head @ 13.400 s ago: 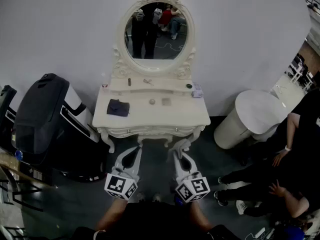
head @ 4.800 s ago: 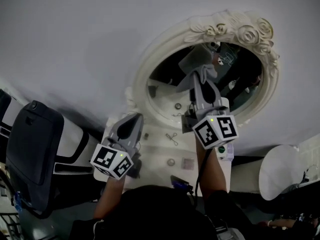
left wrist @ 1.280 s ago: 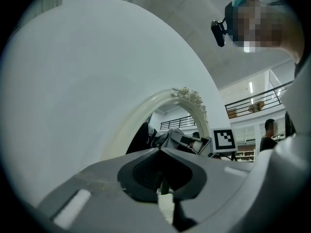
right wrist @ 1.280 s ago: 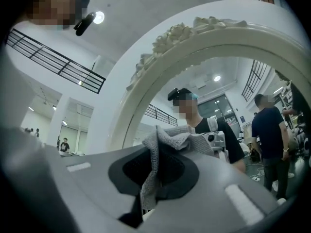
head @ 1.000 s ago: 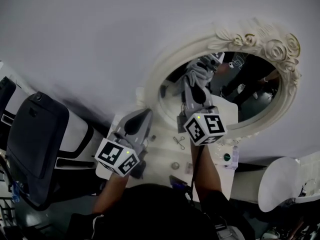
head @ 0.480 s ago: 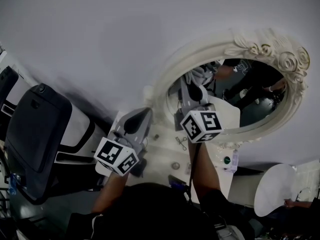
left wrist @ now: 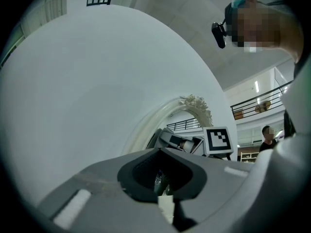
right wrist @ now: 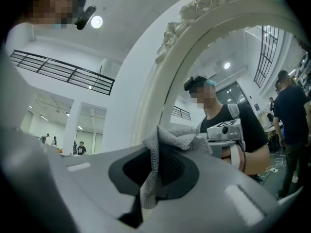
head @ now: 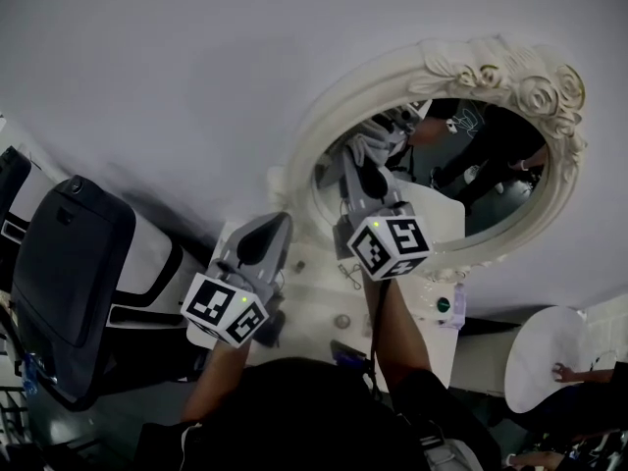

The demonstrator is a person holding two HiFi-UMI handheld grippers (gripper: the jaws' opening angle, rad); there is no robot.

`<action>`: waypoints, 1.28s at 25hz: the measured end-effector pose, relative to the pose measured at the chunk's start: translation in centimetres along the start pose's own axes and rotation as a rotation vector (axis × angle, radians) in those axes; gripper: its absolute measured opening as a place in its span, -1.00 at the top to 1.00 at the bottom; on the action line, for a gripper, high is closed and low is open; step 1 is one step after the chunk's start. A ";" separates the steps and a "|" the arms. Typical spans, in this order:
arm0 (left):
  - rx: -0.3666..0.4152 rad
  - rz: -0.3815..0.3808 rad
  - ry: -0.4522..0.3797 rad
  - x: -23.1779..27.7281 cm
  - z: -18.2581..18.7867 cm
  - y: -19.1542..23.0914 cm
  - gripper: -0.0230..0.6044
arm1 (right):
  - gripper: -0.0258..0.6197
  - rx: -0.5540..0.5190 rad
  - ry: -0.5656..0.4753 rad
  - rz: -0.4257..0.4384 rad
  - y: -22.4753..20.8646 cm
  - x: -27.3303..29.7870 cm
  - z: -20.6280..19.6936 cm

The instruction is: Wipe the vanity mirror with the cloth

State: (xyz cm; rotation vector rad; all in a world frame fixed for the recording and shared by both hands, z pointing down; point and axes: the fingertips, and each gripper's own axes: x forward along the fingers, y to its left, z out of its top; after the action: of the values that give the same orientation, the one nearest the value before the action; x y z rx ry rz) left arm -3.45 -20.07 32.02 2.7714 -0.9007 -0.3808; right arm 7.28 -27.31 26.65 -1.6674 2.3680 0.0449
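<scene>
The oval vanity mirror [head: 471,180] in its ornate white frame [head: 500,62] hangs above the white vanity table [head: 314,302]. My right gripper [head: 361,161] points up at the left part of the glass, shut on a grey cloth [head: 373,145]. The cloth is at the glass. In the right gripper view the cloth [right wrist: 175,140] bunches out over the shut right gripper [right wrist: 155,171], with the mirror [right wrist: 233,81] just ahead. My left gripper [head: 270,229] hovers over the table's left side, below the frame. In its own view the left gripper [left wrist: 163,178] is shut and holds nothing.
A black-and-white appliance [head: 69,263] stands left of the table. A white round-topped thing [head: 540,356] sits at the lower right with a person's hand [head: 564,371] on it. Small items [head: 350,276], a green-capped jar [head: 444,304] and a dark item [head: 270,327] lie on the table.
My right gripper has slid the cloth slightly left across the left part of the mirror. The left gripper has barely moved.
</scene>
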 end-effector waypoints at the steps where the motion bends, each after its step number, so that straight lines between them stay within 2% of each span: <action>1: -0.003 -0.008 0.002 0.2 -0.1 -0.3 0.94 | 0.87 -0.002 -0.003 -0.010 -0.2 -0.6 0.2; 6: -0.004 -0.095 0.022 1.8 -1.0 -2.9 0.94 | 0.87 -0.024 -0.025 -0.092 -2.2 -4.8 1.6; 11: -0.060 -0.230 0.056 4.2 -2.7 -7.4 0.94 | 0.86 -0.048 -0.045 -0.269 -6.2 -12.0 2.7; 14: -0.068 -0.297 0.076 5.6 -3.7 -10.2 0.94 | 0.87 -0.044 -0.046 -0.364 -8.8 -16.4 2.6; 20: -0.081 -0.395 0.113 8.1 -5.9 -15.7 0.94 | 0.86 -0.047 -0.044 -0.503 -13.1 -23.9 2.7; 25: -0.082 -0.457 0.146 10.2 -7.9 -20.0 0.94 | 0.86 -0.038 -0.036 -0.574 -16.6 -28.5 2.3; 32: -0.057 -0.467 0.180 12.7 -9.9 -23.0 0.94 | 0.86 -0.003 -0.020 -0.587 -21.1 -30.5 0.6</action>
State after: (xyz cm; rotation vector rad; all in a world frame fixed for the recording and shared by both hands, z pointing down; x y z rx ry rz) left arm 21.99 -8.32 32.96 2.8827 -0.1922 -0.2146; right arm 36.72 -6.36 35.10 -2.2727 1.7737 -0.0406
